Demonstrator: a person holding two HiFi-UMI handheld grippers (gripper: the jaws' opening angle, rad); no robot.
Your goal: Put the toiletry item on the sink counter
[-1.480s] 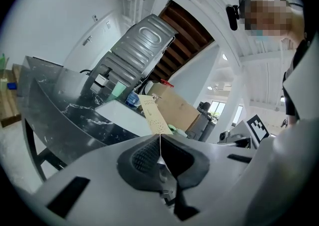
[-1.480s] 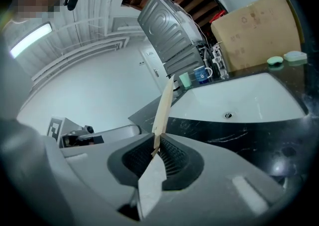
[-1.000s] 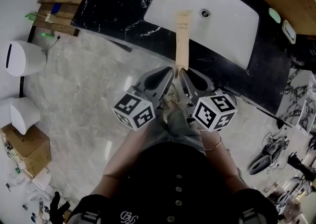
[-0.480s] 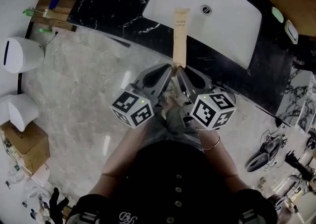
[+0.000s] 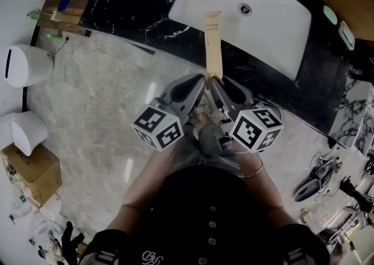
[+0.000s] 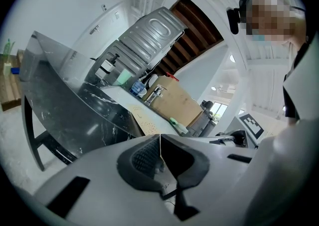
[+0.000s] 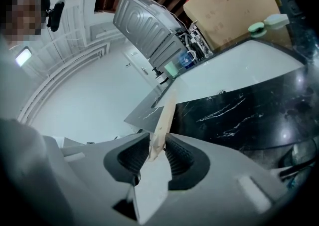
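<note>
A: Marble floor (image 5: 87, 100), black desk (image 5: 134, 0), white sink (image 5: 274, 30). From the head view, where's the packet (image 5: 213, 44)?
B: Long, flat, tan, pointing away. Its near end sits between left tool (image 5: 204, 76) and right tool (image 5: 215, 79), its far end over the sink.
A: Left tool's view?
B: Pads clamped on its thin edge (image 6: 160, 142).
A: Right tool's?
B: Jaws have just been opening; the packet (image 7: 164, 120) stands loose between them. The left tool alone carries it, I'd judge.

The toiletry item (image 5: 213, 44) is a long, slim tan card packet printed TOOTH BRUSH at its far end. It sits roughly level in the air, near end pinched in the left gripper (image 5: 204, 80), far end over the white basin (image 5: 269, 18) of the black marbled sink counter (image 5: 134, 0)
</note>
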